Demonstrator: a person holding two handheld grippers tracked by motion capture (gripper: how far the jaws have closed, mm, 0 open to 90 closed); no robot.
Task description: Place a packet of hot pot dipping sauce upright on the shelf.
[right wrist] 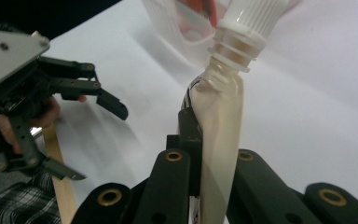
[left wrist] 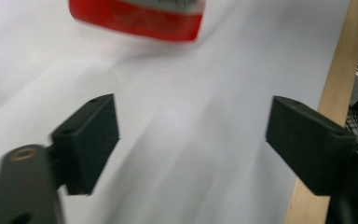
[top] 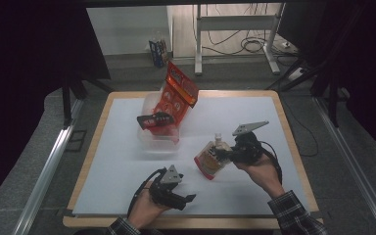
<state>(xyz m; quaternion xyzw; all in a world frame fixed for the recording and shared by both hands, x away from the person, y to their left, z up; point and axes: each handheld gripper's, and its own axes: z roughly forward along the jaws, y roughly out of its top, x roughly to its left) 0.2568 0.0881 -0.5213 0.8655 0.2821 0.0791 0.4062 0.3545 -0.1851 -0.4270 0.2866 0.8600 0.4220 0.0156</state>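
Observation:
My right gripper [top: 223, 154] is shut on a spouted drink pouch [top: 209, 160], white and orange with a red base and a white screw cap [right wrist: 256, 16]. The pouch [right wrist: 220, 126] hangs tilted above the white table mat, pinched flat between the black jaws just below its neck. My left gripper [top: 186, 189] stands open near the table's front edge. In its own view the two jaws [left wrist: 193, 135] are wide apart with only bare mat between them. The red base of the pouch [left wrist: 135, 16] shows beyond them. From the right gripper view, the left gripper [right wrist: 93, 140] is off to the left.
A clear plastic tub [top: 157, 139] stands left of centre on the mat. A red snack bag [top: 176, 95] leans upright in it, with a black flat item [top: 154, 120] at its front. The wooden table edge [left wrist: 340, 70] runs close beside the left gripper.

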